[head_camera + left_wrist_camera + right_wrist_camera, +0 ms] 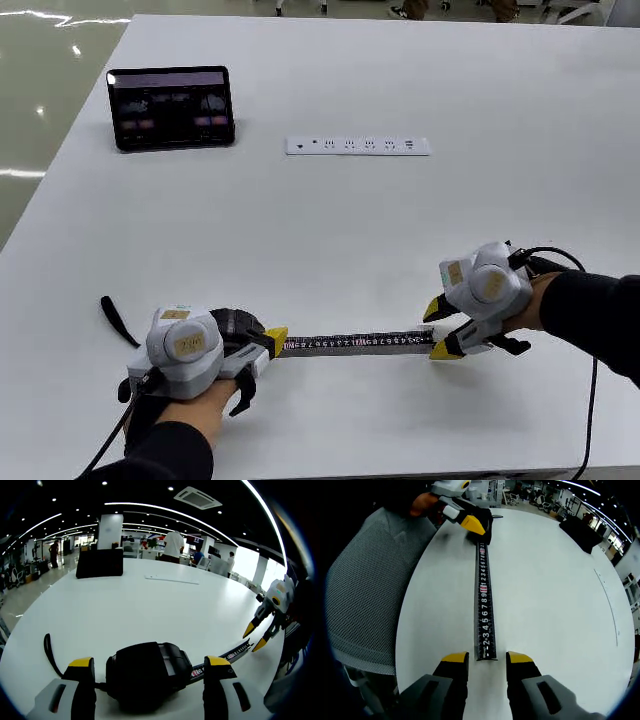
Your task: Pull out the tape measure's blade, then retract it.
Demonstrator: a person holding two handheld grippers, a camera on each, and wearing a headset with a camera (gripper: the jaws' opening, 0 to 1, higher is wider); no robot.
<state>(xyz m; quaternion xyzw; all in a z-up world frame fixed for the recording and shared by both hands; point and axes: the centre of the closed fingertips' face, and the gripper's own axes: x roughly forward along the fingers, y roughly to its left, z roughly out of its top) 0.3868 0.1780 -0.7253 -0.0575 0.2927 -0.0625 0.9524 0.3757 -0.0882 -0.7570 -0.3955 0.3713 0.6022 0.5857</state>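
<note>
The black tape measure case (147, 672) lies on the white table near its front edge, a black strap (117, 320) trailing to its left. My left gripper (149, 665) stands open, one jaw on each side of the case (235, 325), with a narrow gap showing at both sides. From the case the blade (485, 600) lies flat and drawn out toward my right gripper (487, 657). That gripper is open, its yellow-tipped jaws flanking the blade's end without touching it. The blade (355, 343) runs between the two grippers, the right gripper (441, 330) at its far end.
A dark tablet (171, 106) stands at the back left of the table (330, 230). A white power strip (358, 146) lies at the back middle. A cable runs from the right gripper off the table's front edge. People and furniture stand well beyond the table.
</note>
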